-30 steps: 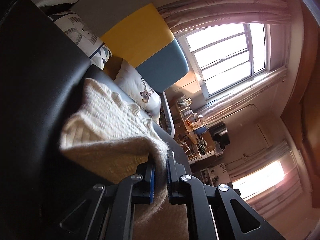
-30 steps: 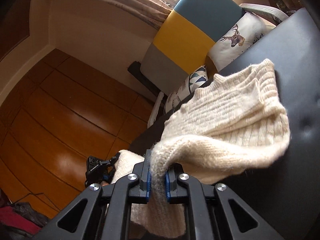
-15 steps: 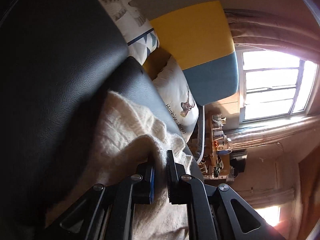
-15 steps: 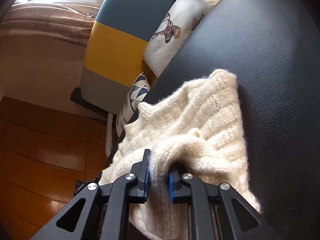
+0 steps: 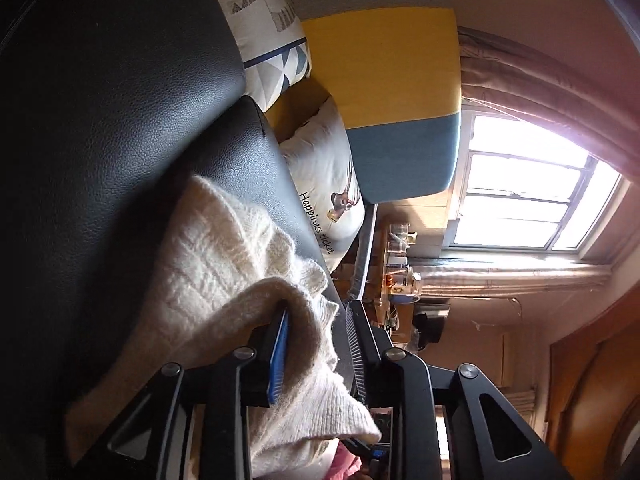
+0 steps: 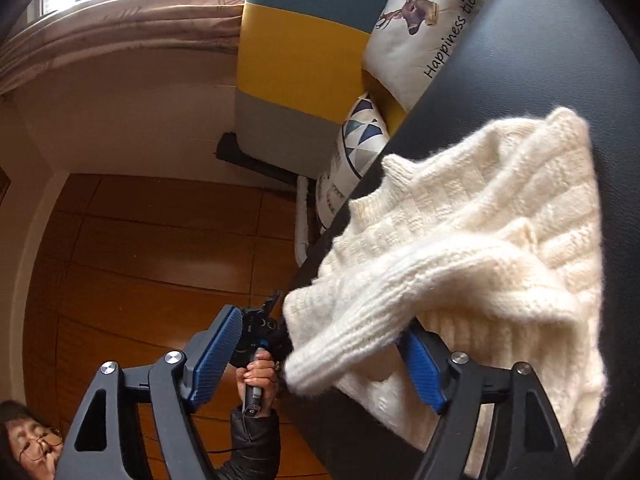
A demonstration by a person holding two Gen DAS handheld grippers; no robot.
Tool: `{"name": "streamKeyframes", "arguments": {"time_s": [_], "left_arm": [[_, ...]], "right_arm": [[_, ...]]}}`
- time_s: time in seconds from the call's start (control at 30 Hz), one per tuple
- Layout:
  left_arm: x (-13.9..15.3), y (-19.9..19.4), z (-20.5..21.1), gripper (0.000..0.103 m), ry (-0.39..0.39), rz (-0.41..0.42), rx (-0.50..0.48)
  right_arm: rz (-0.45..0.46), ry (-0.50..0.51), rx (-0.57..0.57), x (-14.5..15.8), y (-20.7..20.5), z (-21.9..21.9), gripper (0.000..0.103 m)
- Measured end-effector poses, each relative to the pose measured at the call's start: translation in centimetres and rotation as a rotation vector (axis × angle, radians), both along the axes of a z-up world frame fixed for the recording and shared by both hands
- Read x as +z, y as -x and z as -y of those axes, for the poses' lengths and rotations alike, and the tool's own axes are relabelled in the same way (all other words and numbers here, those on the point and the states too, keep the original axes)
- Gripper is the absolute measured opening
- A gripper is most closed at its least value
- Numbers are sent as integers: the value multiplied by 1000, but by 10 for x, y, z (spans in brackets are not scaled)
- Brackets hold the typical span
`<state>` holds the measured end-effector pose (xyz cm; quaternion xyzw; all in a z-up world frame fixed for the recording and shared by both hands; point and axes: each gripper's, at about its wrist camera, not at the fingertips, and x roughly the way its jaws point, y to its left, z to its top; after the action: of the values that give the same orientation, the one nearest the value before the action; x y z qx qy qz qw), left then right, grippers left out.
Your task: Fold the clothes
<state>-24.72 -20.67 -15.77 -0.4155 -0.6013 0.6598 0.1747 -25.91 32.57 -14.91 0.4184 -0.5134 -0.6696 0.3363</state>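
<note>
Both grippers newly apart, chunky-knit sweater (image 6: 500,232) loose.

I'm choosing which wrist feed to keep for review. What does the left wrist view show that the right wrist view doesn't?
Only the left wrist view shows the bright window and a cluttered shelf under it. Only the right wrist view shows the wooden floor and the person's hand gripping the other tool's handle. Both show the cream sweater on the black cushion, the deer pillow, and that view's own gripper open: left gripper, right gripper.
</note>
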Motion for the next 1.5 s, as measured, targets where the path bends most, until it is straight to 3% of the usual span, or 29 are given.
{"name": "streamKeyframes", "arguments": {"time_s": [0.37, 0.53, 0.6, 0.7, 0.77, 0.87, 0.93, 0.97, 1.1, 1.3, 1.37, 1.43, 1.5], "left_arm": [[-27, 16, 14, 27, -94, 60, 156], [-23, 11, 30, 29, -55, 48, 242], [-12, 1, 30, 29, 15, -1, 233], [13, -16, 14, 29, 225, -117, 96], [25, -26, -5, 29, 436, -154, -1], [24, -34, -39, 29, 631, -178, -155], [20, -40, -61, 29, 771, -178, -227], [16, -42, -65, 29, 793, -169, -246], [12, -64, -71, 29, 833, -168, -266], [9, -129, -68, 29, 781, -142, -294], [14, -161, -72, 29, 810, -158, -323], [28, -191, -79, 29, 918, -213, -344], [47, -213, -90, 29, 1073, -317, -351]], "right_arm": [[44, 73, -217, -25, 32, -11, 81], [50, 70, -269, -26, 31, -17, 81], [3, 10, -242, -11, 23, -14, 81], [-116, -181, -172, 20, 0, 0, 81], [-184, -404, -113, 36, -17, 18, 81], [-215, -762, -3, 39, -24, 54, 81], [-184, -952, 65, 25, -19, 77, 81], [-159, -1014, 96, 16, -18, 84, 81], [-142, -1128, 148, 3, -28, 98, 81], [-120, -1105, 195, 5, -82, 89, 81], [-123, -1094, 198, 6, -108, 85, 81], [-135, -1095, 213, 8, -132, 83, 81], [-151, -1098, 201, 15, -153, 80, 81]]}}
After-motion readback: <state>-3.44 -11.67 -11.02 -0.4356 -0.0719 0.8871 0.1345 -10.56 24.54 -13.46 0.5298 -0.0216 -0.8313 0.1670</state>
